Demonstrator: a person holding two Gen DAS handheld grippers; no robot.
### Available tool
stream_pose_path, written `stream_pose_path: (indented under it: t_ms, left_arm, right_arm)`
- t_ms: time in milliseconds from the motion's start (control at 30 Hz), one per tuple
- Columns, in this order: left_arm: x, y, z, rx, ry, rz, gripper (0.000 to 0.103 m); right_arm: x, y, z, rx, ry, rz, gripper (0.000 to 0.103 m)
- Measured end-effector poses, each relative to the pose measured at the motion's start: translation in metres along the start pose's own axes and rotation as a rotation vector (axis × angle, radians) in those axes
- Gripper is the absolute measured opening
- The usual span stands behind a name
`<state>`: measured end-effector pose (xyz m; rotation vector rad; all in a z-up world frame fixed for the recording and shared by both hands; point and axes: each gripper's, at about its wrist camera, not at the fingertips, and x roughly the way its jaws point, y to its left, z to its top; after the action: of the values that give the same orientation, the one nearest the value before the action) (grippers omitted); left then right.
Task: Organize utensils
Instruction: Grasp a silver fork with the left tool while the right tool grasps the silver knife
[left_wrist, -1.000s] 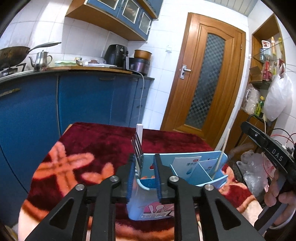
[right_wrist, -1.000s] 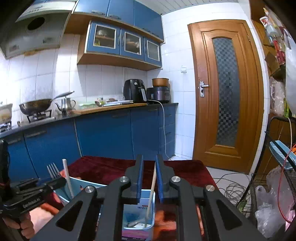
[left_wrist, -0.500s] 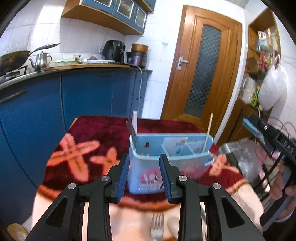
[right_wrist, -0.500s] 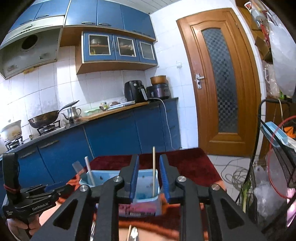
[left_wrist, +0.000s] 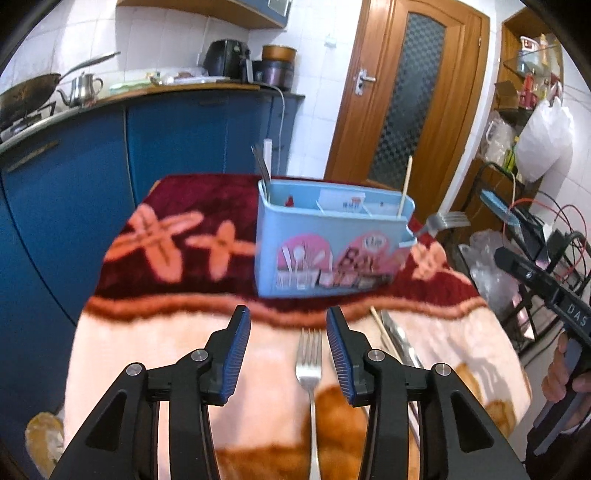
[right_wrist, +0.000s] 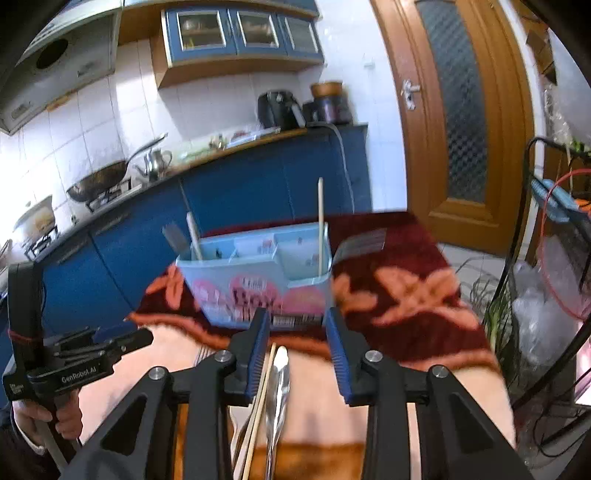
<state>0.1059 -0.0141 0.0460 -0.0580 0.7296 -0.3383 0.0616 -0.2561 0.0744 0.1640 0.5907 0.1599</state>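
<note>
Worktop (left_wrist: 122, 354) under a plush blanket, dark red with orange flower shapes at the far half, pale peach at the near half. Blue kitchen cabinets (left_wrist: 177, 147) and a wooden door (left_wrist: 410, 92) behind it.

Light blue utensil caddy (left_wrist: 325, 254) stands upright on the red part of the blanket, divided into compartments, pink pictures on its front. Left end compartment: a fork (left_wrist: 260, 162) standing tines up and a white handle beside it. Right end compartment: one chopstick (left_wrist: 405, 184) standing nearly upright. Another fork (left_wrist: 443, 220) lies behind the caddy's right end; what it rests on is unclear.

Left gripper (left_wrist: 288, 347) over the peach part, short of the caddy, jaws opening and pressing on nothing. A loose fork (left_wrist: 309, 365) lies flat on the blanket seen between them, tines toward the caddy.

Right gripper (right_wrist: 297, 350) likewise near the caddy's front, jaws opening, nothing gripped. Below and between them, flat on the blanket: a metal utensil (right_wrist: 279, 384), bowl end toward the caddy, and a chopstick (right_wrist: 263, 391) just beside it on the left, nearly parallel.

A hand (right_wrist: 44, 421) holds the left gripper's handle, seen at the lower left of the right wrist view.
</note>
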Motion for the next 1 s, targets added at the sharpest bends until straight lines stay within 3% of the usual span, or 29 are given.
stream_pose_path:
  t_ms: [333, 700, 1000]
  left_arm:
    - [0.015, -0.004, -0.024, 0.034, 0.145, 0.003, 0.045]
    - [0.039, -0.001, -0.039, 0.036, 0.309, -0.001, 0.045]
    - [0.046, -0.009, -0.037, 0.08, 0.363, -0.017, 0.045]
  right_arm:
    - [0.025, 0.003, -0.031, -0.026, 0.205, 0.038, 0.043]
    - [0.058, 0.005, -0.051, -0.013, 0.421, 0.078, 0.043]
    - [0.071, 0.017, -0.057, -0.093, 0.524, 0.05, 0.043]
